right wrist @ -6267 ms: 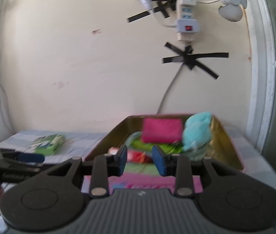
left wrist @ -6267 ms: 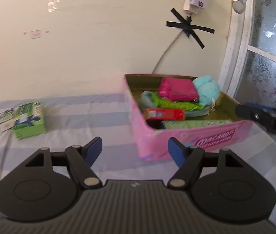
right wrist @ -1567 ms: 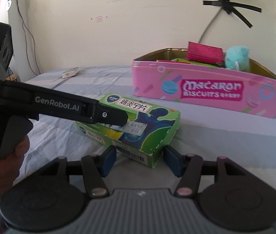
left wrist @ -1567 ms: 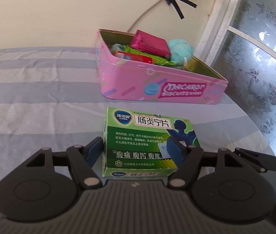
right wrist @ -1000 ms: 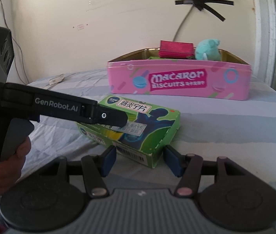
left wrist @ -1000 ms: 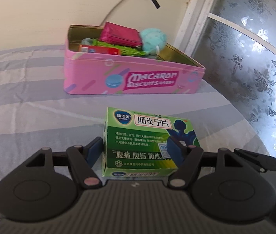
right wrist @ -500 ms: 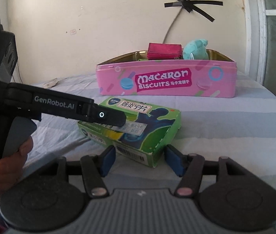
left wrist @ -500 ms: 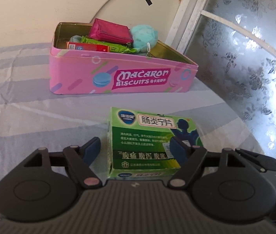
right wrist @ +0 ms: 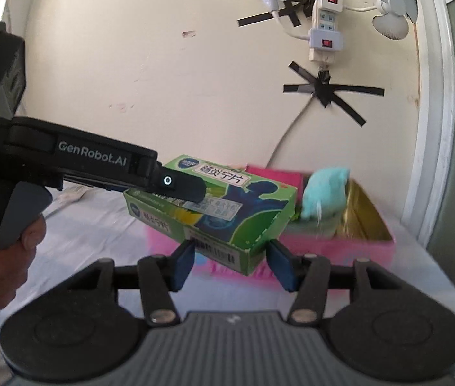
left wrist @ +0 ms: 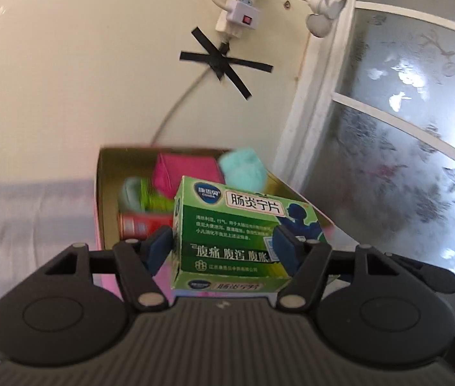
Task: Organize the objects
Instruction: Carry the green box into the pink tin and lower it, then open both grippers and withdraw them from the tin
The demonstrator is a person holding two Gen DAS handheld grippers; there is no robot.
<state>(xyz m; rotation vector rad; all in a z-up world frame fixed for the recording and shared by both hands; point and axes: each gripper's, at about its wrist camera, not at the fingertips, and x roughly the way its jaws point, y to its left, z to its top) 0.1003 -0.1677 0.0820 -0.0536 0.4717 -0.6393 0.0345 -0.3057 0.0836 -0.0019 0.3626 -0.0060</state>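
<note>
A green medicine box (left wrist: 237, 225) is held in the air by both grippers. My left gripper (left wrist: 222, 249) is shut on its long sides. My right gripper (right wrist: 232, 262) is shut on its barcode end (right wrist: 218, 251). The box hangs just in front of and above the open pink biscuit tin (left wrist: 99, 225), which also shows in the right wrist view (right wrist: 356, 244). In the tin lie a magenta pouch (left wrist: 185, 170), a teal plush toy (left wrist: 243, 167), green packets (left wrist: 150, 196) and a red packet (left wrist: 137, 225). The left gripper's body (right wrist: 99, 160) crosses the right wrist view.
The tin sits on a grey striped cloth (left wrist: 28, 218) against a cream wall. A frosted window (left wrist: 404, 160) stands on the right. A power strip (left wrist: 240, 3) and cable hang on the wall above the tin. A small white object (right wrist: 70, 196) lies far left.
The green box has been lifted off the cloth by both grippers and carried toward the tin; it now hangs over the tin's near edge. Both views are tilted upward.
</note>
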